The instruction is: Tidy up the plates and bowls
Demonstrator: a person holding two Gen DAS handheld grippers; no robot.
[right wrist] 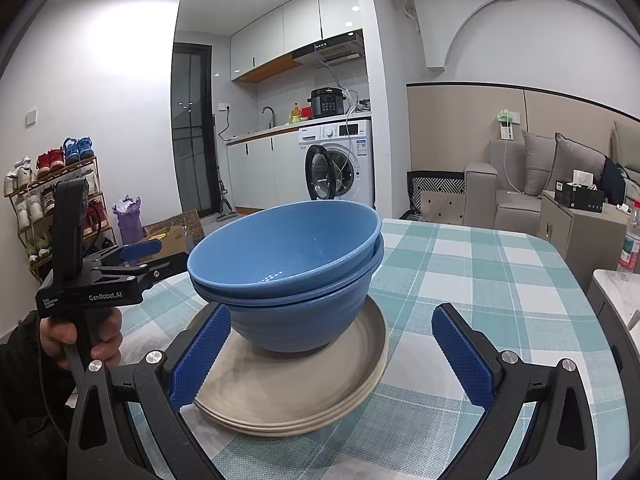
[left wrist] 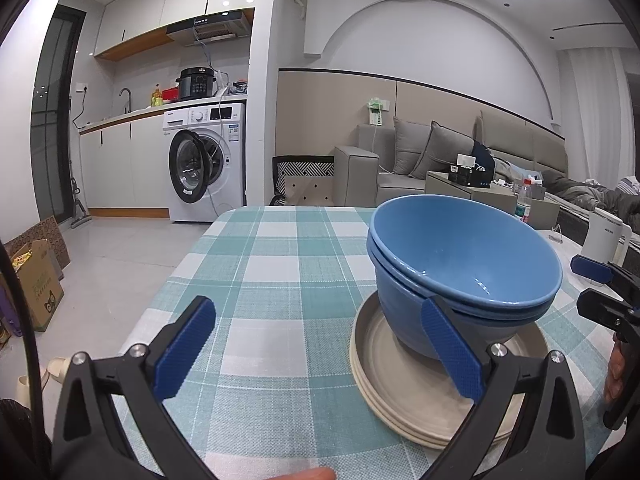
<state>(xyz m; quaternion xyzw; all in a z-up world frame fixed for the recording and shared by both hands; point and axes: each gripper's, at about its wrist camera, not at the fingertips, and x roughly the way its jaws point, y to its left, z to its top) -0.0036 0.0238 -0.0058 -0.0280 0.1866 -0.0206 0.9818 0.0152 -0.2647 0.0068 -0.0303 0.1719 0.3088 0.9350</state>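
Observation:
Two blue bowls (left wrist: 460, 264) (right wrist: 288, 264) sit nested, one inside the other, on a stack of beige plates (left wrist: 384, 368) (right wrist: 296, 396) on the checked tablecloth. My left gripper (left wrist: 320, 352) is open, its right finger in front of the bowls' left side and its left finger over bare cloth. My right gripper (right wrist: 336, 352) is open too, with the plates and bowls between its fingers but apart from them. In the right wrist view the left gripper (right wrist: 140, 252) shows at the left, held by a hand. The right gripper (left wrist: 600, 288) shows at the right edge of the left wrist view.
The table (left wrist: 272, 264) (right wrist: 480, 280) carries a teal and white checked cloth. A white kettle (left wrist: 604, 236) and a water bottle (right wrist: 632, 244) stand just past its right side. Beyond are a washing machine (left wrist: 208, 160), a sofa (left wrist: 440, 160) and a shoe rack (right wrist: 52, 200).

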